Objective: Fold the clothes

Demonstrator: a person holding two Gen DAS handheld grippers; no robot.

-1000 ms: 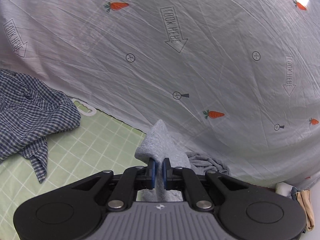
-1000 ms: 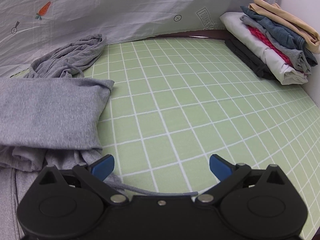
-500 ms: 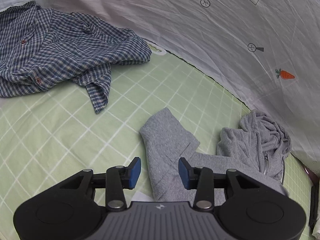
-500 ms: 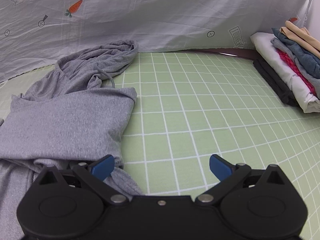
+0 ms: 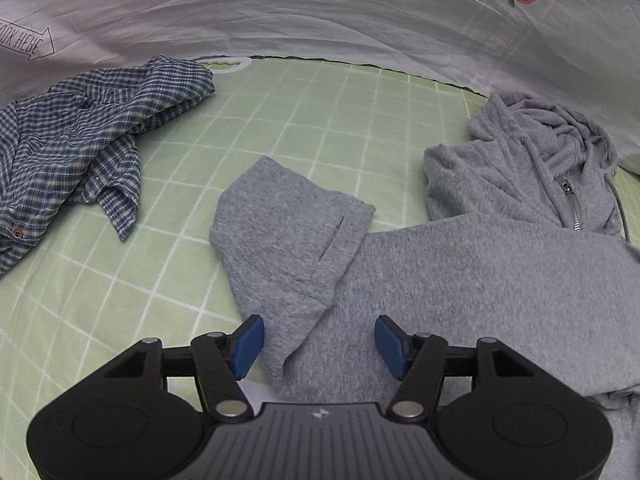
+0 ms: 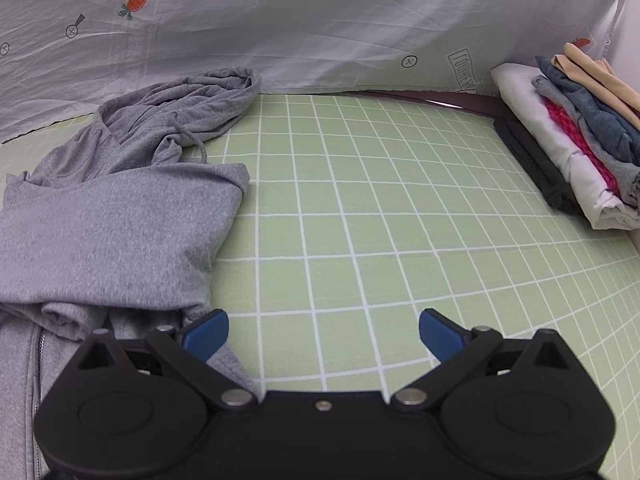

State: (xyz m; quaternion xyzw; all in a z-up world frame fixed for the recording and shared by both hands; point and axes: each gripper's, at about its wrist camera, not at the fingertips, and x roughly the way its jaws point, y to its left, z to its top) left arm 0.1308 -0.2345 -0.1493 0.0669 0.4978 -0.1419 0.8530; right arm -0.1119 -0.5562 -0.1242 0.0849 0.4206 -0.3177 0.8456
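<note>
item 1: grey zip hoodie point(image 5: 500, 280), lying partly folded on a green grid-patterned mat point(image 5: 312, 120). one sleeve point(image 5: 280, 232) is laid across the mat with its cuff end pointing toward the far edge; the hood point(image 5: 560, 128) is bunched at the far right of the left wrist view, with the zip pull point(image 5: 566, 188) and a drawcord showing. in the right wrist view the same hoodie point(image 6: 112, 232) fills the left side, a folded panel lying over the body, the hood point(image 6: 192, 104) crumpled against the backdrop.

item 2: left gripper point(image 5: 320, 346), fingers point(image 5: 248, 344) spread wide apart, holding nothing, poised just above the near end of the sleeve and the hoodie body.

item 3: right gripper point(image 6: 324, 334), fingers point(image 6: 204, 334) likewise spread wide, empty; its left finger sits over the hoodie's near edge, its right finger over bare mat point(image 6: 400, 220).

item 4: blue checked shirt point(image 5: 72, 140), crumpled, at the left of the mat, well apart from the hoodie.

item 5: stack of folded clothes point(image 6: 576, 140), at the far right of the mat; dark, white, pink, grey, blue and beige layers.

item 6: white printed sheet point(image 5: 320, 12) behind the mat, with carrot and arrow motifs.
</note>
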